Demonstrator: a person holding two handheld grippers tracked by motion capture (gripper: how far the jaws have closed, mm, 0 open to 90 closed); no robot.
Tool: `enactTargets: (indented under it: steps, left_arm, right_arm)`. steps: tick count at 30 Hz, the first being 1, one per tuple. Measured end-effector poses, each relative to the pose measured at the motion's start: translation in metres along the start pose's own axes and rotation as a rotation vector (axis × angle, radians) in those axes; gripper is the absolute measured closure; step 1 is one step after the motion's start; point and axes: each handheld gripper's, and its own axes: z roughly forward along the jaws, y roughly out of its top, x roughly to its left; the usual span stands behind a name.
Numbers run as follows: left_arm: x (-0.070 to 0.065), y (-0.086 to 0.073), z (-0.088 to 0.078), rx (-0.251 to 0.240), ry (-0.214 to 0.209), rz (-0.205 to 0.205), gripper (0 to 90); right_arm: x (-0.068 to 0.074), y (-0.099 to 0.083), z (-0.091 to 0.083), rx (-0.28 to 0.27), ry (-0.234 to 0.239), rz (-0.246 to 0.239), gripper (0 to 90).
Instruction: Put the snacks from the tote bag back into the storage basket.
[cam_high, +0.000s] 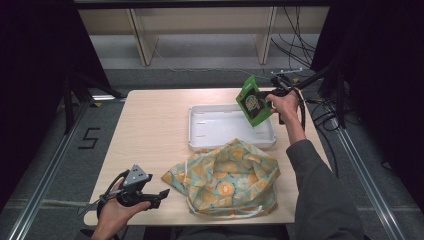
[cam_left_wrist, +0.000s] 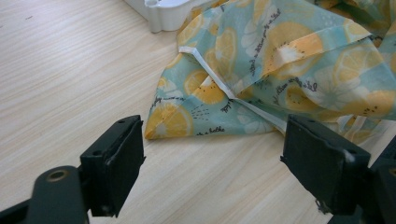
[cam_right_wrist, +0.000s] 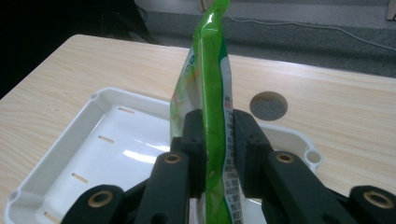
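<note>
My right gripper (cam_right_wrist: 218, 154) has its jaws pinched on the green snack pouch (cam_high: 254, 101), held in the air over the far-right corner of the white tray (cam_high: 200, 137), w/ the tray bare, so I judge placing isn't done yet. Pouch long axis runs tilted, top edge up & far-left. My left gripper (cam_left_wrist: 212, 163) hangs spread & holding nothing near the lemon-print cloth bag (cam_high: 227, 177), near-left.

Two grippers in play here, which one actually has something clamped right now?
The right gripper, up over the white tray, is shut on the green snack pouch. The left gripper is open with bare jaws, near the lemon-print cloth bag.
</note>
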Motion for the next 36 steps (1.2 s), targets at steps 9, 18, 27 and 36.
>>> enactTargets:
  steps: [9,18,27,36]
  left_arm:
    - [-0.004,-0.001,0.004,-0.001,-0.005,-0.007,20.1]
    - [-0.004,-0.001,0.003,0.002,-0.005,-0.001,20.1]
    - [-0.005,0.000,0.004,0.004,-0.005,0.005,20.1]
    - [-0.005,0.000,0.004,0.000,-0.009,0.005,20.1]
  right_arm:
    - [-0.007,-0.002,0.012,0.006,-0.019,0.022,77.0]
    - [-0.015,-0.004,0.021,-0.002,-0.025,0.011,76.9]
    - [-0.007,-0.007,0.031,0.019,-0.025,0.106,76.9]
    - [-0.015,-0.007,0.037,0.016,-0.063,0.012,76.9]
